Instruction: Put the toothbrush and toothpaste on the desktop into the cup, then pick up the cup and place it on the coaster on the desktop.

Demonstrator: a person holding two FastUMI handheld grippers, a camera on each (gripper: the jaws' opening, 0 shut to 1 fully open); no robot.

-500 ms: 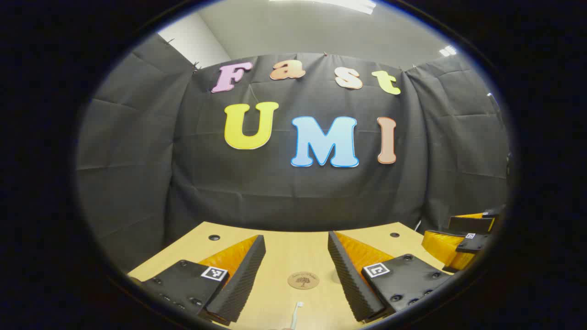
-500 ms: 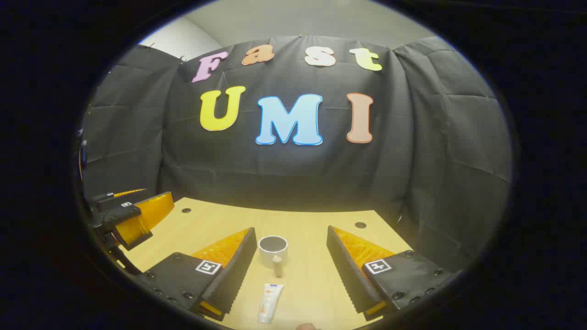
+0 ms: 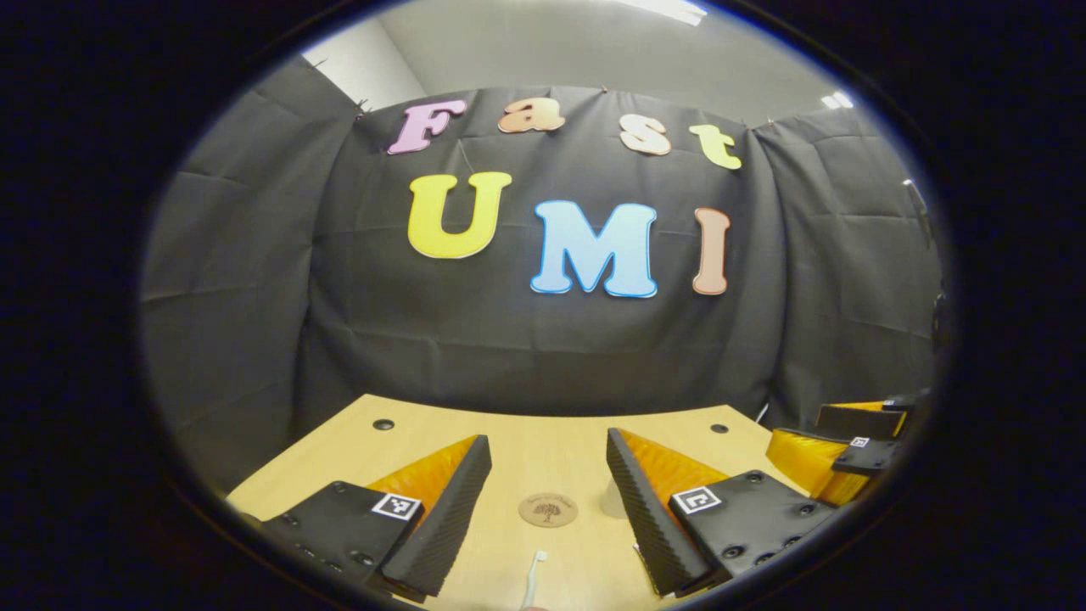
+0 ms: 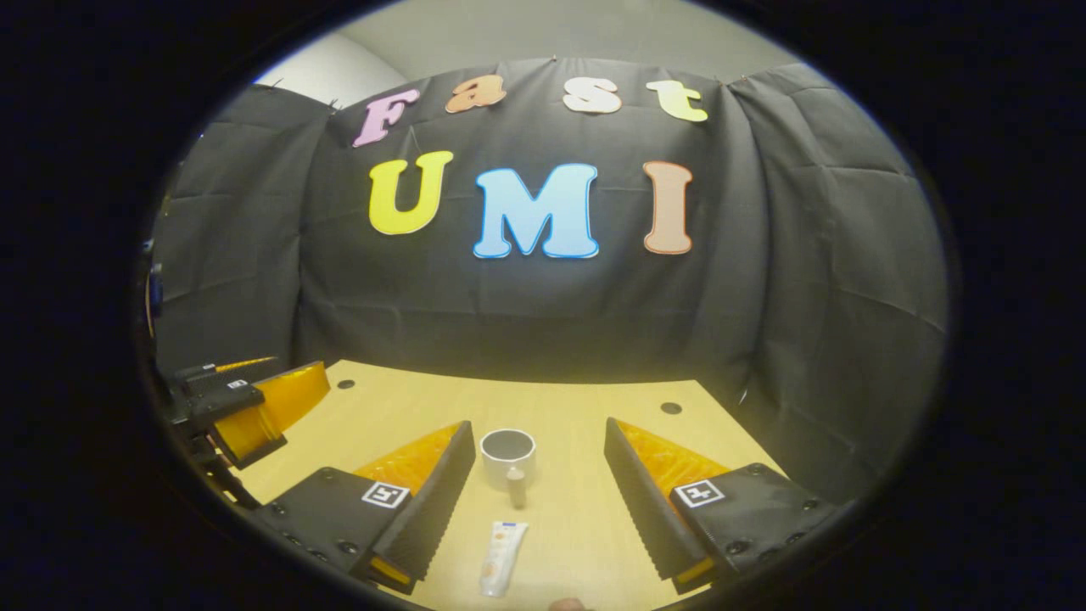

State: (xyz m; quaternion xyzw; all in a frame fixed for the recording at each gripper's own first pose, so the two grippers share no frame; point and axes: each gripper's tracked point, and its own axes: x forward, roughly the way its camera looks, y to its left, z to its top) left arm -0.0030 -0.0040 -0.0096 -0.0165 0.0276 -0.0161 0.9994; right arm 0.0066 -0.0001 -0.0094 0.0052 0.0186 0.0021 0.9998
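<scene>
While both tools hover above the worktop with their fingers spread and nothing held, the toothpaste lies directly ahead of the right tool, its long axis pointing away toward the cup just beyond. The toothbrush lies ahead of the left tool, lengthwise toward the coaster, so each tool is judged nearer its own item

Both views sit low over the pale wooden desktop, facing the booth's black cloth back wall from a moderate distance. The left gripper view looks from the left side, the right gripper view from the right; they share the desktop, the wall and each other's gripper at their edges.
</scene>
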